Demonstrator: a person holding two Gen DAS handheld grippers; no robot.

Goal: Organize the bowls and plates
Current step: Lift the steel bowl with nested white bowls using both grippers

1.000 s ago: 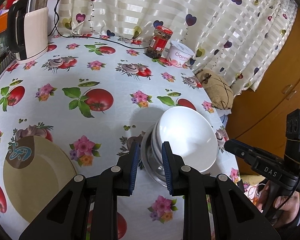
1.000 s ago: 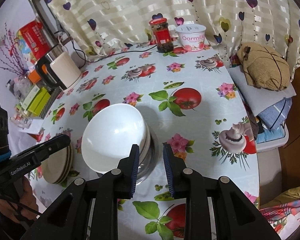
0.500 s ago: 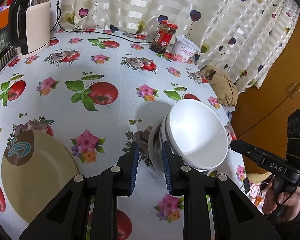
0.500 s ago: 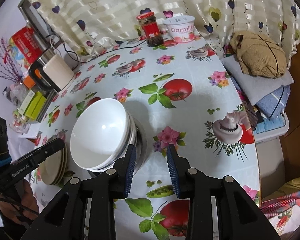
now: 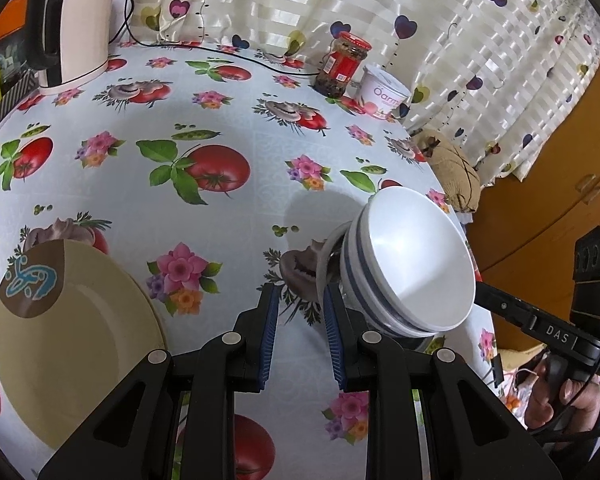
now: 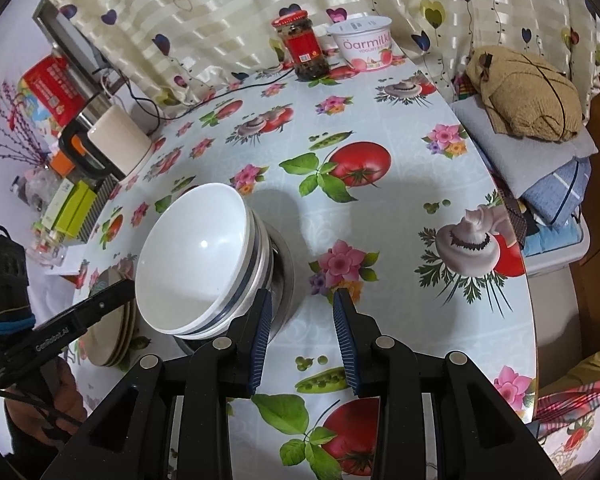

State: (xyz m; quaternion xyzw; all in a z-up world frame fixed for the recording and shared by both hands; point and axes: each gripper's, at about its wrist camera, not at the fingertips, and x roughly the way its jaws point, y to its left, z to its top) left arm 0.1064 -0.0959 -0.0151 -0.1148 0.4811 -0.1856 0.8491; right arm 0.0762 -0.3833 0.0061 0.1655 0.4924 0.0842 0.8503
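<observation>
A: Nested on the table (image 6: 452, 208), near its edge, is the bowl stack (image 6: 204, 264): white bowls with blue bands, seated in a steel basin (image 6: 284, 276). How is it held?

B: It is not held. The left gripper (image 5: 298, 332) is parted, nothing lies between its blue pads, and its right pad appears just beside the basin's rim. The right gripper (image 6: 302, 336) is parted too, with only tablecloth seen in the gap; its left pad appears close to the stack's blue-banded side. Contact cannot be told in either view.

A: Why is the stack flanked from both sides?

B: A 2-handed lift or shove is probably being prepared. A nested stack is top-heavy, so support from opposite sides is likely wanted.

A: And the plates?

B: The tan plates (image 6: 112, 320) are stacked on the left of the bowls, well apart from either gripper. 2 piles are thus already formed, 1 of bowls and 1 of plates, so the sorting is judged mostly done.

A: Are other things in the way?

B: No. A jar (image 6: 302, 46), a yogurt tub (image 6: 364, 42) and a kettle (image 6: 108, 144) are kept at the far side, by the curtain.
</observation>
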